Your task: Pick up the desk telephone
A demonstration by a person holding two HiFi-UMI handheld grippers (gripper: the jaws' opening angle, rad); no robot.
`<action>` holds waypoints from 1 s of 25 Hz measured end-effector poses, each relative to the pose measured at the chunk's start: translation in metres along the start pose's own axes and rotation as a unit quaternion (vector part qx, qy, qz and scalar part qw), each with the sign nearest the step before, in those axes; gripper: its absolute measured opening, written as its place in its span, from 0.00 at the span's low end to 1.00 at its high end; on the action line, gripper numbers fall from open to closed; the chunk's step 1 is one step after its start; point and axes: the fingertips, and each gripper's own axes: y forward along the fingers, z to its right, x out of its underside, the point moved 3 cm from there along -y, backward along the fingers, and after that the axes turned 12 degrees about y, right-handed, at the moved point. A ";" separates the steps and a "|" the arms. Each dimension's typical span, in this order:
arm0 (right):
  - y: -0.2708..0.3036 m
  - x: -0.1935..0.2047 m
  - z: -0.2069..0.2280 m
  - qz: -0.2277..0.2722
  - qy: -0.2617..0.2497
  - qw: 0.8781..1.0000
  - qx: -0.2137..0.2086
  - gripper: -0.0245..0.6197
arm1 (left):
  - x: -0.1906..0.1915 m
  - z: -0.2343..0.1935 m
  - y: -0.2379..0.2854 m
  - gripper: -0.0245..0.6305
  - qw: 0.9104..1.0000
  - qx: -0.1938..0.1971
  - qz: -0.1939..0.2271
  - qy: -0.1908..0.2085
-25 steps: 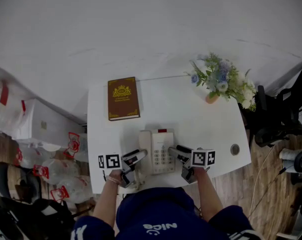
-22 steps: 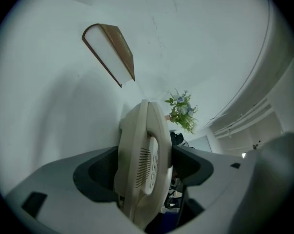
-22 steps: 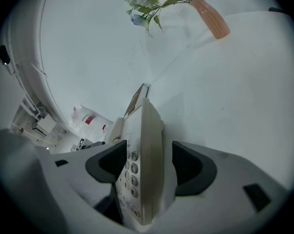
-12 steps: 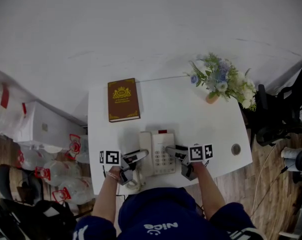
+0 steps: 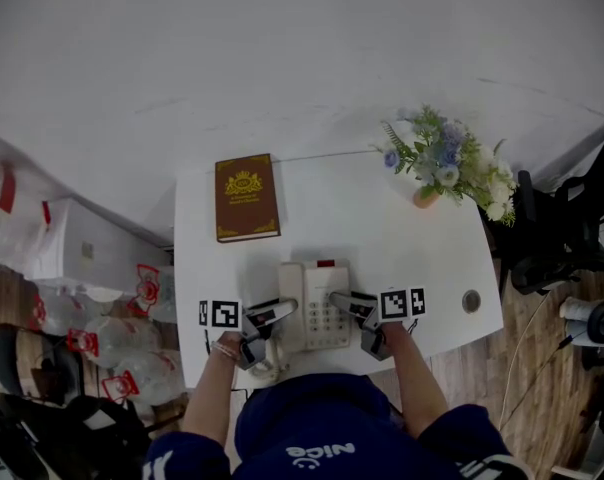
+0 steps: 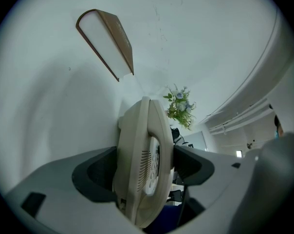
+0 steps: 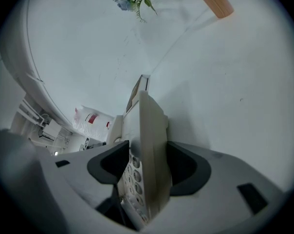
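The cream desk telephone (image 5: pixel 315 303) sits near the front edge of the white table (image 5: pixel 382 228). My left gripper (image 5: pixel 272 315) is at its left side, where the handset lies. In the left gripper view the phone's edge (image 6: pixel 142 165) fills the gap and both pads press on it. My right gripper (image 5: pixel 344 301) is at the phone's right side. In the right gripper view the keypad side (image 7: pixel 147 150) stands between the jaws. These jaws have just been closing, and both tips touch the phone.
A brown book (image 5: pixel 246 197) lies at the table's back left. A vase of flowers (image 5: pixel 444 160) stands at the back right. A small round object (image 5: pixel 470 299) rests near the right edge. Plastic bags (image 5: pixel 102 338) crowd the floor at left, a dark chair (image 5: pixel 562 228) at right.
My right gripper has shifted a little left and away from me, in against the phone's right side. The left gripper has stayed in place on the phone.
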 end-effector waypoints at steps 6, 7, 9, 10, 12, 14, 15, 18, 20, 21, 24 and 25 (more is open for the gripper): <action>0.000 0.001 0.001 0.005 -0.004 1.000 0.008 0.43 | 0.000 -0.001 -0.002 0.58 1.000 -0.005 0.004 0.001; 0.000 0.001 0.000 0.008 -0.004 1.000 0.008 0.43 | 0.000 0.000 -0.002 0.58 1.000 -0.006 0.004 0.001; 0.000 0.001 0.000 0.019 -0.004 1.000 0.009 0.43 | 0.000 0.001 -0.001 0.58 1.000 -0.005 0.006 0.000; 0.000 0.001 0.000 0.024 -0.005 1.000 0.009 0.43 | -0.001 0.001 -0.001 0.58 1.000 -0.006 0.008 0.000; -0.001 0.001 0.000 0.032 -0.007 0.999 0.008 0.43 | 0.000 0.000 -0.003 0.58 1.000 -0.009 0.010 -0.002; -0.002 0.004 0.000 0.038 -0.005 0.999 0.008 0.42 | 0.002 -0.003 -0.005 0.58 1.000 -0.019 0.006 -0.001; -0.003 0.006 0.000 0.040 -0.004 0.999 0.008 0.42 | 0.003 -0.003 -0.006 0.58 1.000 -0.019 0.004 0.001; -0.003 0.014 -0.001 0.044 0.003 0.999 0.008 0.42 | 0.005 -0.001 -0.009 0.58 1.000 -0.014 -0.005 0.008; -0.003 0.020 -0.003 0.047 0.009 0.999 0.006 0.42 | 0.006 0.000 -0.014 0.57 1.000 -0.017 -0.007 0.012; -0.003 0.022 -0.005 0.051 0.010 0.999 0.005 0.42 | 0.006 0.003 -0.016 0.57 1.000 -0.014 -0.004 0.013; -0.005 0.028 -0.013 0.065 0.002 0.998 0.004 0.42 | 0.006 0.010 -0.022 0.57 1.000 -0.005 0.005 0.015; -0.005 0.030 -0.016 0.067 -0.002 0.998 0.004 0.42 | 0.007 0.013 -0.024 0.57 1.000 -0.004 0.007 0.018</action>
